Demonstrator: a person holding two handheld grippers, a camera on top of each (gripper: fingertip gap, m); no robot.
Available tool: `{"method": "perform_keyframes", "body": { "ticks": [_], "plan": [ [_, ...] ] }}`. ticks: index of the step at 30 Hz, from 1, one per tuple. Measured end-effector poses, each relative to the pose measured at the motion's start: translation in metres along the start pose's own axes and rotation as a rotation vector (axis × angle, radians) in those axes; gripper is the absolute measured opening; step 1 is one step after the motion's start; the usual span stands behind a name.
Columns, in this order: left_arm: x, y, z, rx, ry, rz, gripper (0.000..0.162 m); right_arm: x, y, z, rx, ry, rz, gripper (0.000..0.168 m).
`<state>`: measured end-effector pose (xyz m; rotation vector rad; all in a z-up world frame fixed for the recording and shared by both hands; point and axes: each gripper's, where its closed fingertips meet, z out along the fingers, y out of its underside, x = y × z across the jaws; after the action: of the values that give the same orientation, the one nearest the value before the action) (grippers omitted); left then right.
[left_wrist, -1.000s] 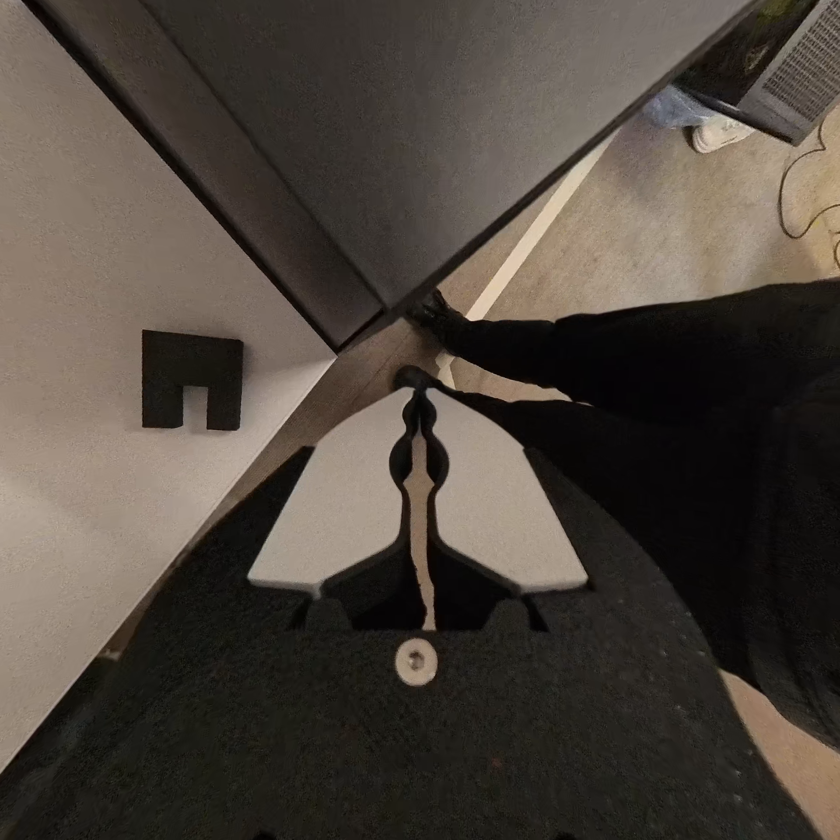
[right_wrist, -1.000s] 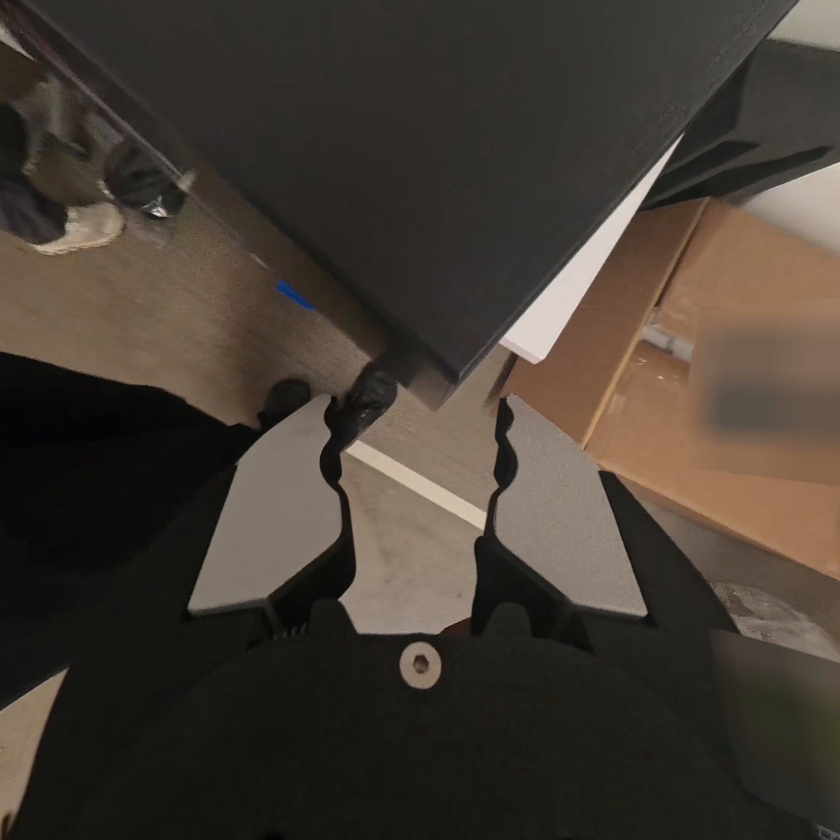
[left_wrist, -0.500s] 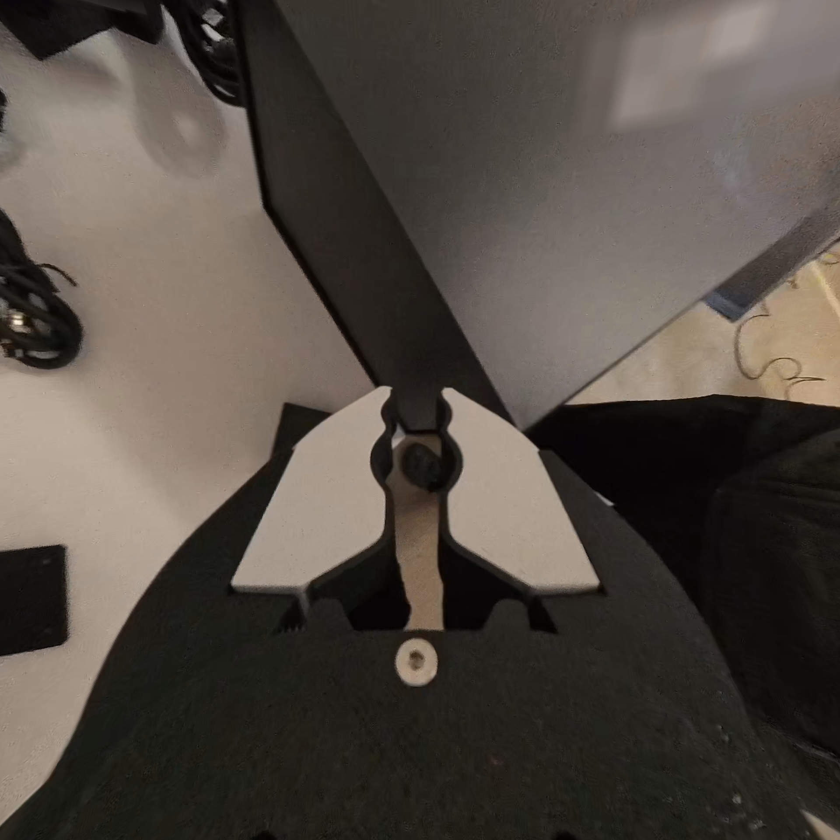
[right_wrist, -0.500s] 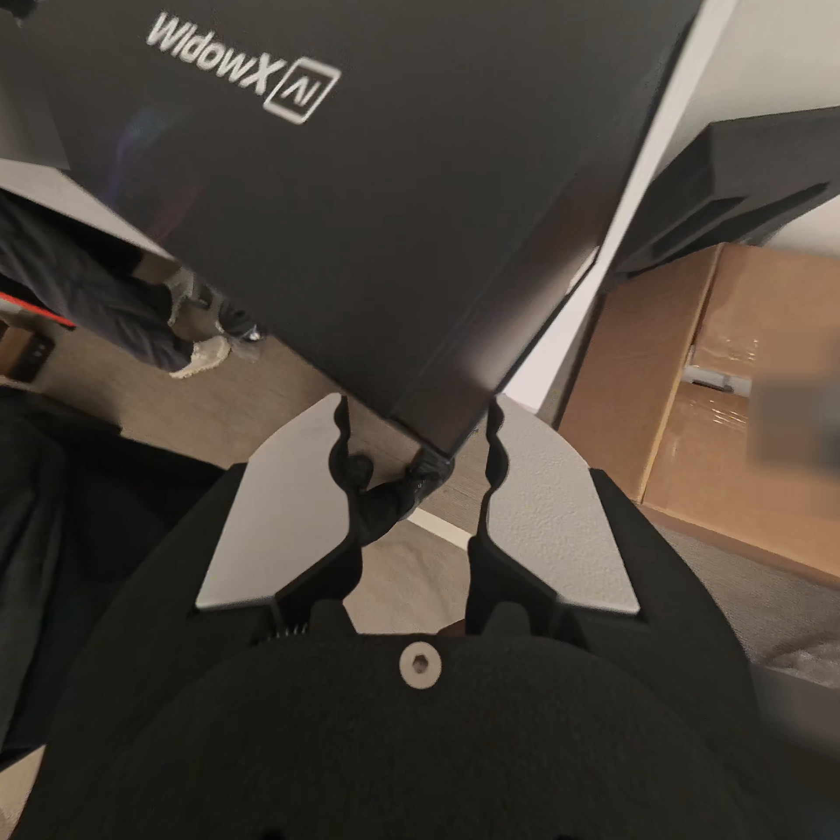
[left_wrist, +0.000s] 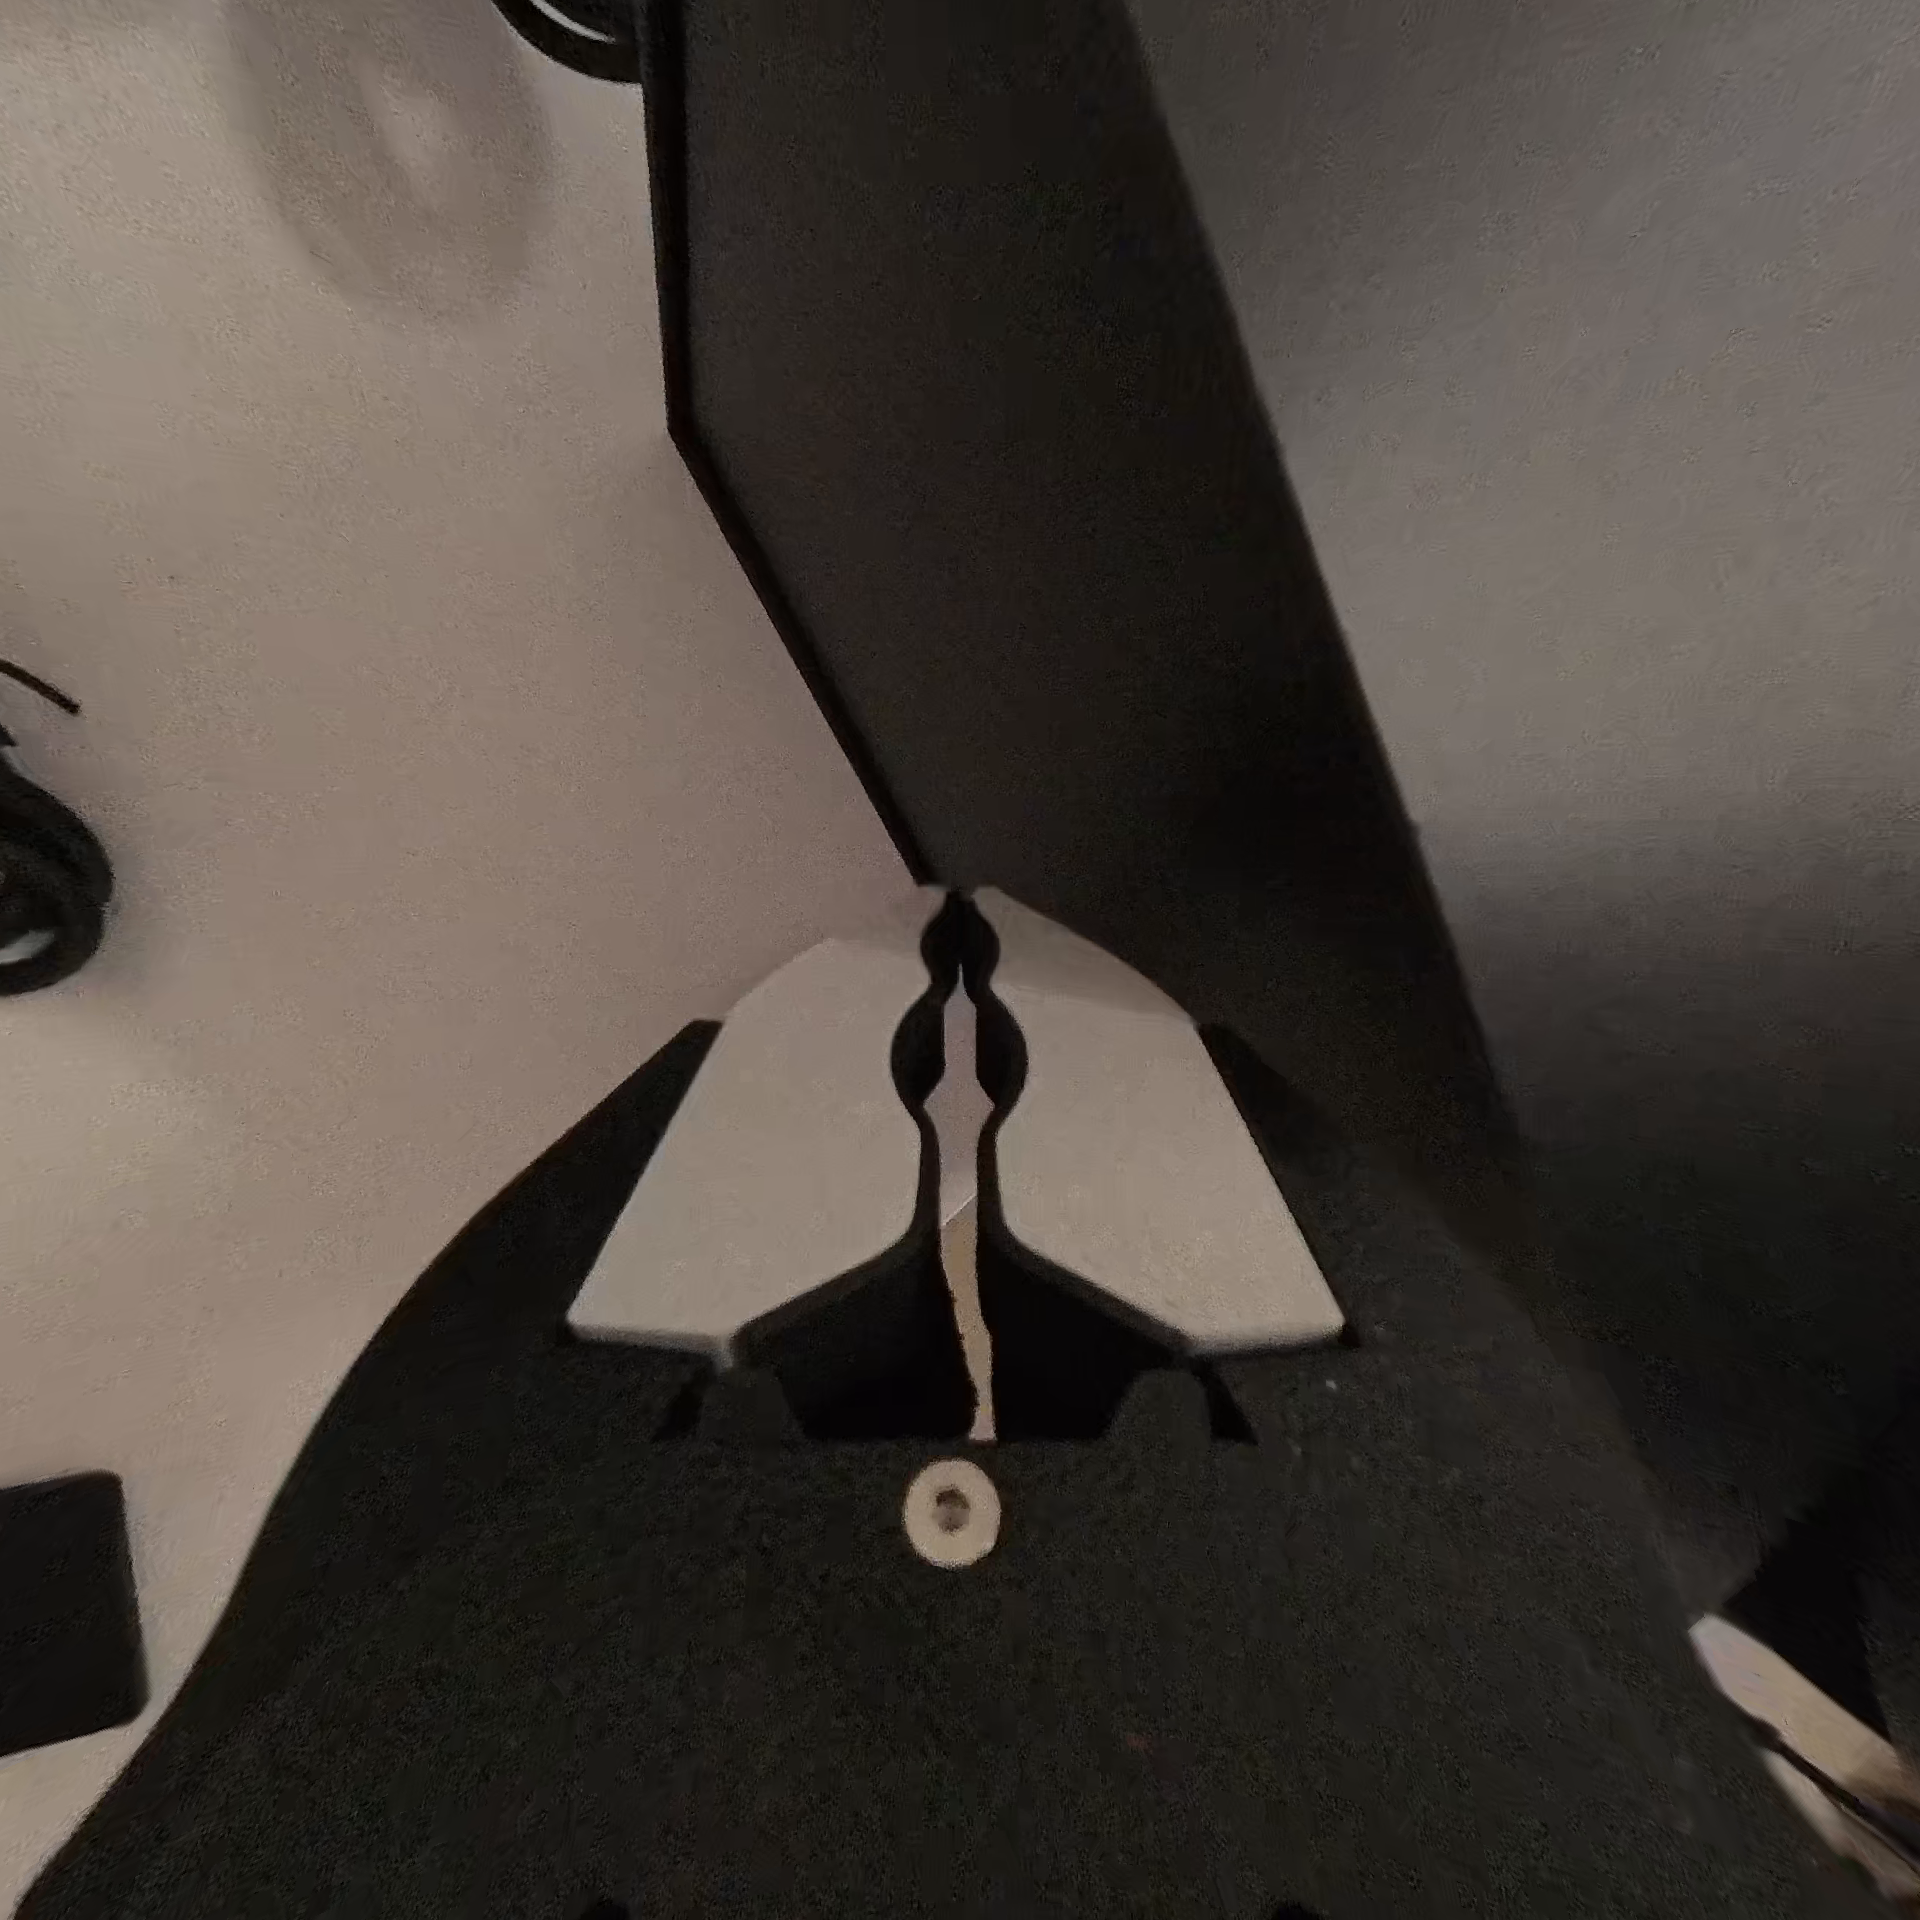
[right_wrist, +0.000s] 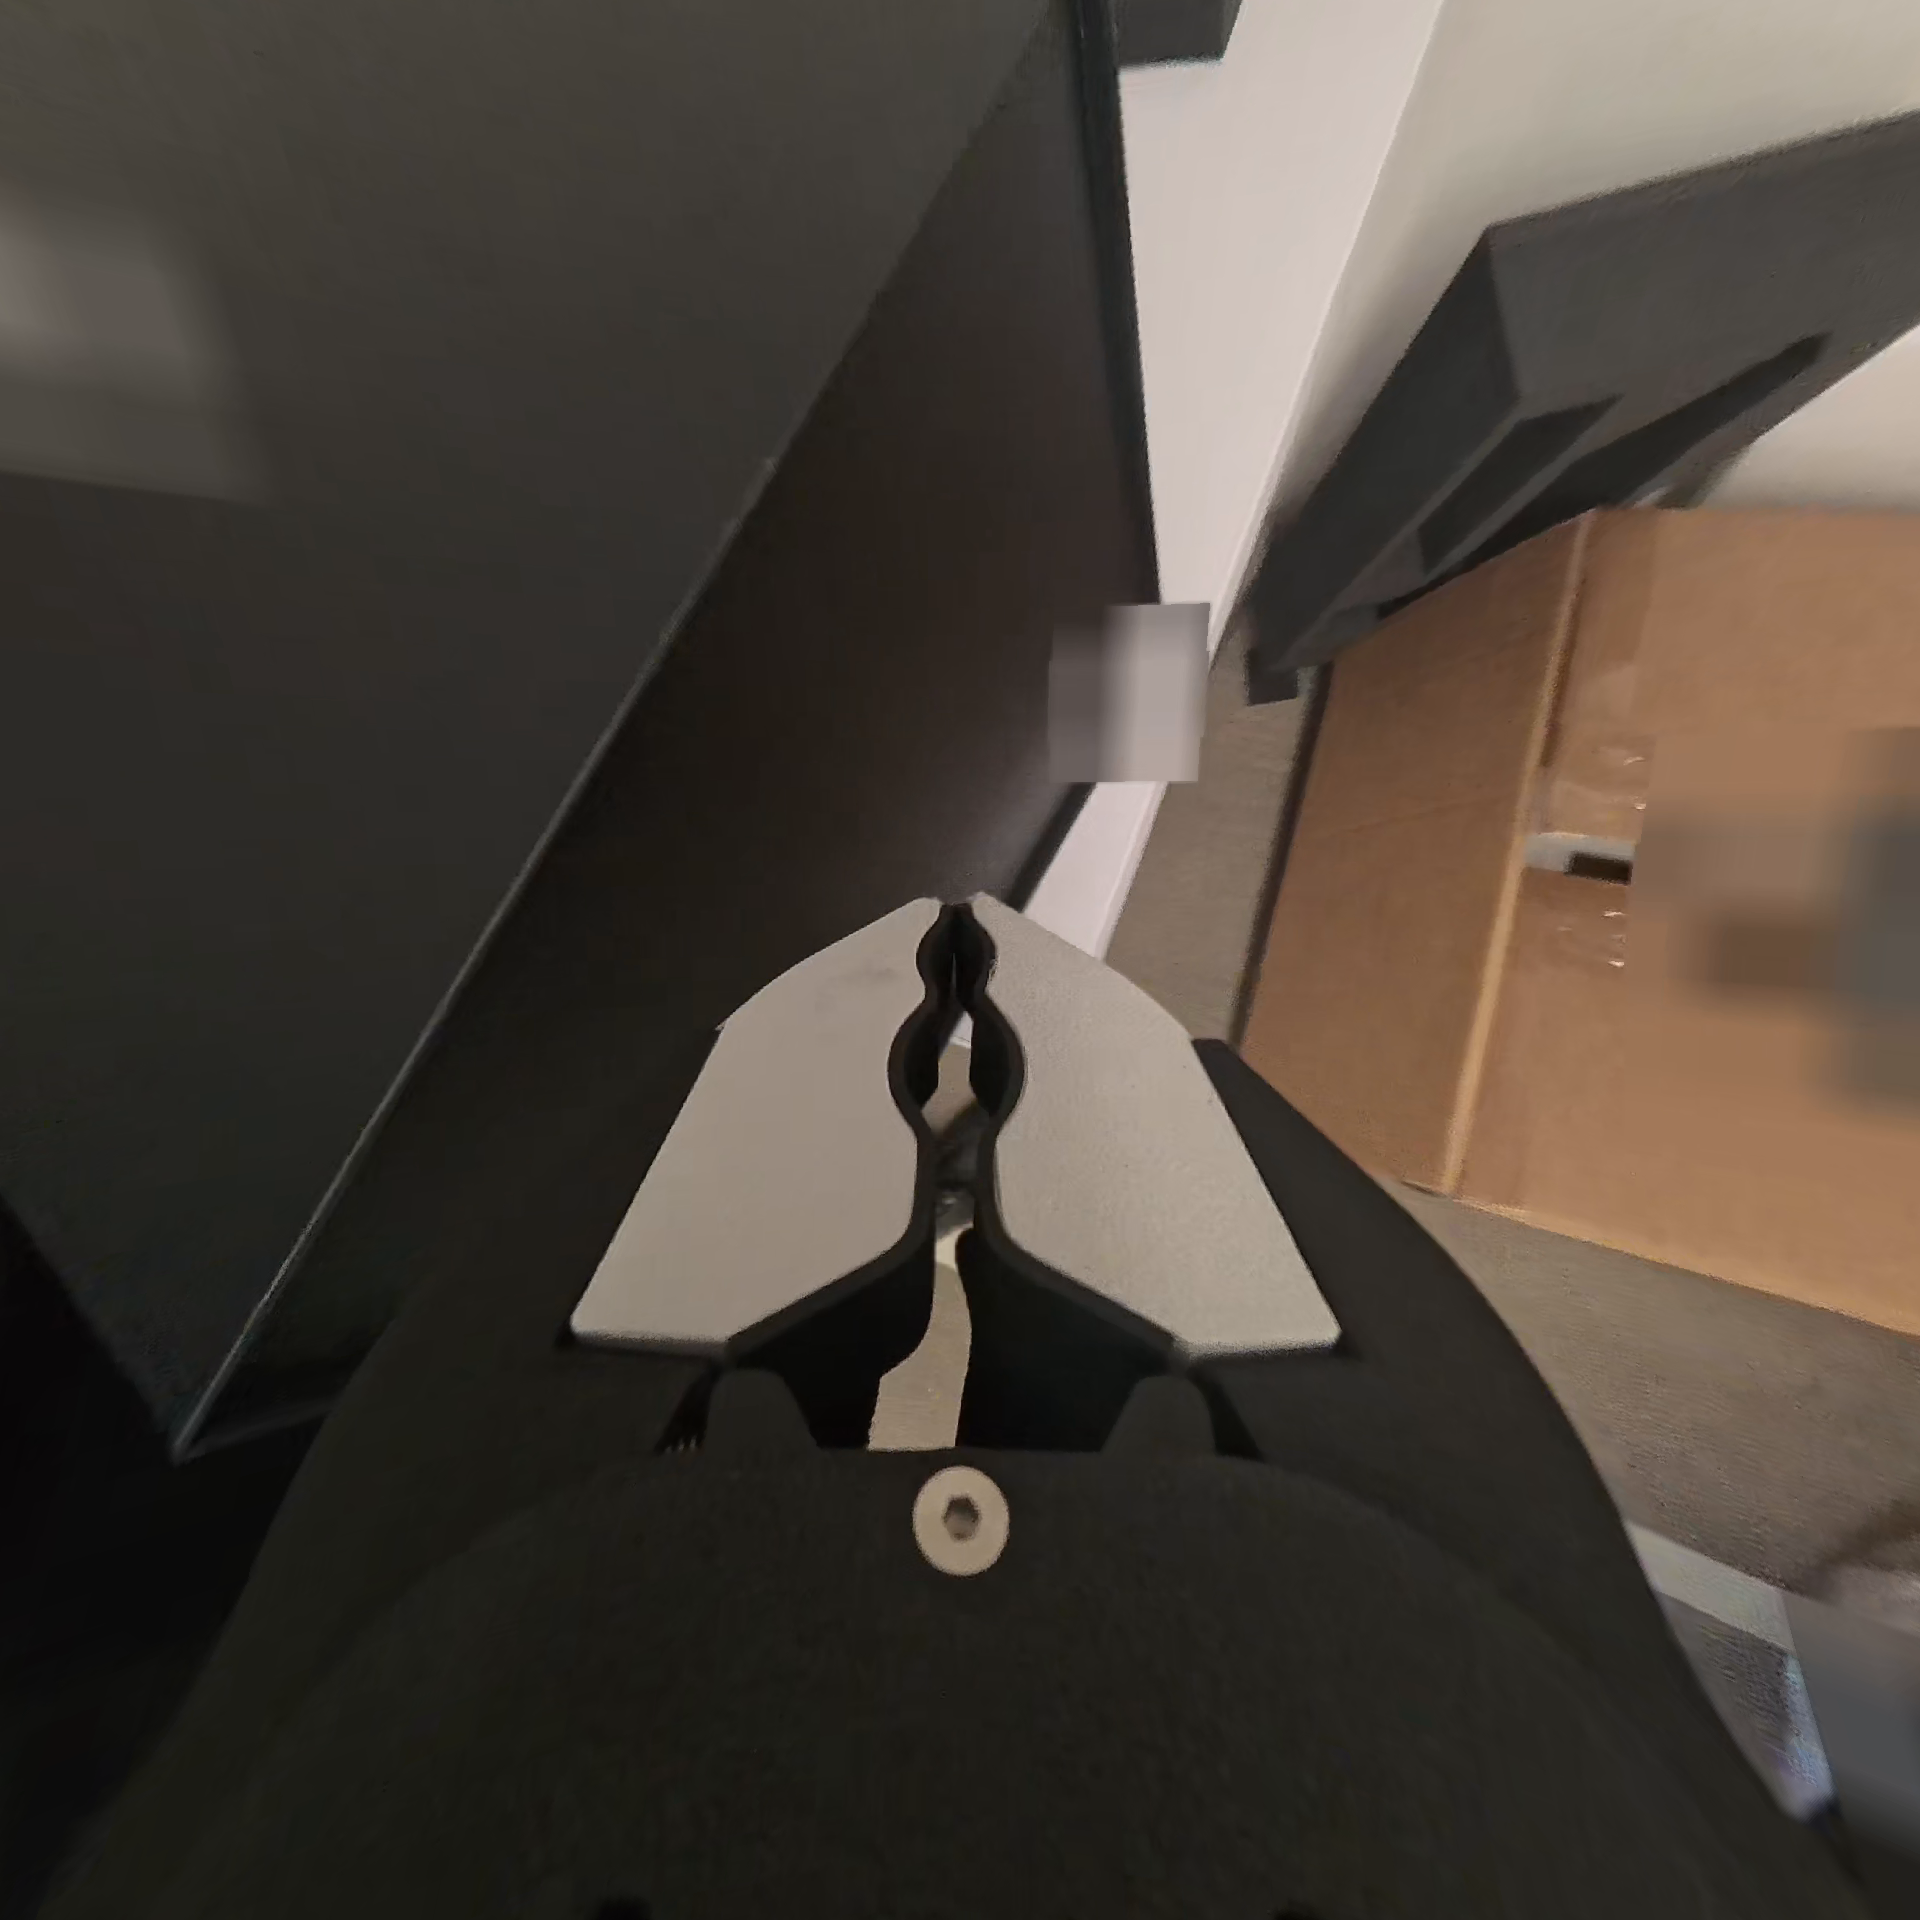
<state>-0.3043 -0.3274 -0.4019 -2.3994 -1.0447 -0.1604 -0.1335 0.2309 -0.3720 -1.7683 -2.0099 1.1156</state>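
A white tabletop (left_wrist: 343, 644) fills the left half of the left wrist view, and in the right wrist view a grey carpeted floor (right_wrist: 1621, 1340) runs under a brown cardboard box (right_wrist: 1621, 862) standing beside the table.

A large black box (left_wrist: 1039, 468) with a matt lid rests on the white surface and dominates both views; its dark side wall comes down to a corner right at the tips of each gripper. The left gripper (left_wrist: 958, 906) has its two grey fingers (left_wrist: 790, 1143) pressed together with only a thin slit between them, and the tips sit at the lower corner of the black box. Whether they pinch its edge or merely touch it cannot be told. A coil of black cable (left_wrist: 42, 894) lies at the left edge of the table, and a flat black foam piece (left_wrist: 62, 1600) lies near the lower left corner.

The right gripper (right_wrist: 956, 912) is likewise closed to a hairline gap, tips up against the bottom edge of the black box (right_wrist: 520, 520); a grip on it is not clear. Past the box, a slab of dark foam packing (right_wrist: 1558, 436) with cut-out slots overhangs the table's far side above the cardboard box.
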Motion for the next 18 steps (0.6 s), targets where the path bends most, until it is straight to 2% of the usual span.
{"method": "perform_keyframes", "body": {
  "ticks": [5, 8, 13, 16, 18],
  "plan": [
    [0.006, 0.002, 0.032, -0.078, 0.087, 0.022, 0.0, -0.007, 0.008, 0.047, -0.031, -0.137, 0.095, 0.0],
    [0.002, 0.001, 0.041, -0.103, 0.065, 0.039, 0.0, -0.01, 0.009, 0.067, -0.05, -0.13, 0.114, 0.0],
    [0.008, -0.001, 0.043, -0.066, 0.054, 0.033, 0.0, -0.013, 0.008, 0.067, -0.032, -0.105, 0.172, 0.0],
    [0.019, 0.001, 0.043, -0.051, 0.081, 0.048, 0.0, -0.015, 0.004, 0.053, 0.014, -0.08, 0.198, 0.0],
    [0.025, -0.005, 0.043, -0.023, 0.076, 0.067, 0.0, -0.015, 0.011, 0.044, -0.025, -0.046, 0.166, 0.0]
  ]
}}
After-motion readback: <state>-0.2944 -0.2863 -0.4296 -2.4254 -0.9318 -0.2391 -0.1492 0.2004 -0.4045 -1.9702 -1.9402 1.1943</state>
